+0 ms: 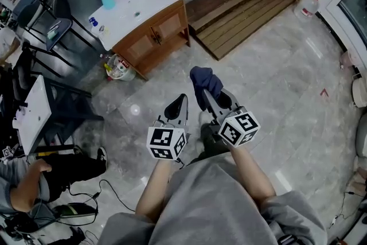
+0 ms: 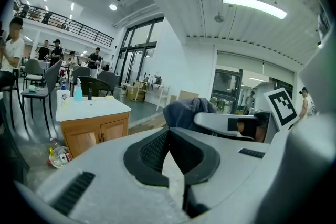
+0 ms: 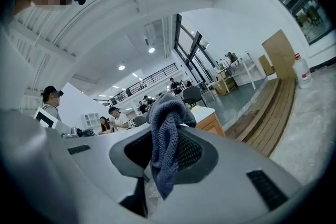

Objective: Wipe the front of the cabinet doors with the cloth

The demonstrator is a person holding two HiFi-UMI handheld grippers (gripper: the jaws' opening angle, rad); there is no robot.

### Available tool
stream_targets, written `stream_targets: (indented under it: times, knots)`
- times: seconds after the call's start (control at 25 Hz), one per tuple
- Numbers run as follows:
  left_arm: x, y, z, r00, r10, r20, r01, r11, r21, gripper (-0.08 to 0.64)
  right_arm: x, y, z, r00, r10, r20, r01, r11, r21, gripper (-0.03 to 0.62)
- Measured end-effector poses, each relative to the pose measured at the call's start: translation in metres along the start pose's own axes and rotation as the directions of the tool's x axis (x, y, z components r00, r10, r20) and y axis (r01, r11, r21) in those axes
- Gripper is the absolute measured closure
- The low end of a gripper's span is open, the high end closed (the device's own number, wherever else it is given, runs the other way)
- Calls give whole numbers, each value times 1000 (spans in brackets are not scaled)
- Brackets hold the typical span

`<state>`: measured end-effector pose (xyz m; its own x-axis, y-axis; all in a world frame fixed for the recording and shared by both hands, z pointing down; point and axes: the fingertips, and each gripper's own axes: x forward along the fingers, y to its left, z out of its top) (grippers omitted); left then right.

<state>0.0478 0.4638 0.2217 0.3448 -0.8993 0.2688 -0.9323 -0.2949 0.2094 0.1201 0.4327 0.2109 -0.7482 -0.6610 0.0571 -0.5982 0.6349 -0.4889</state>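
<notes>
The wooden cabinet point(image 1: 152, 31) stands well off to your front-left, your left gripper point(image 1: 179, 103) is closed on nothing, and your right gripper point(image 1: 213, 101) clamps the dark blue cloth point(image 1: 204, 80), bunched upward, likely ready for wiping.

left tool point(image 1: 178, 104) closed, right tool point(image 1: 205, 94) clamped shut.

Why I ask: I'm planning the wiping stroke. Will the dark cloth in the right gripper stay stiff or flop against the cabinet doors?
Probably floppy: the cloth droops in folds over the right gripper, whose jaws pinch it. Its looped weave looks soft and light, so it should mould to the cabinet doors; the loose bunch may fold over.
</notes>
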Motion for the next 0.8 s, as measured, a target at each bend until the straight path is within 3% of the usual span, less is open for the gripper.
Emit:
stream_targets:
  times: [0.8]
  knots:
    - [133,76,36,999,29,-40,-29,1000,-5,552,127,-91,34,1000,20,-21,-19,998,62,512]
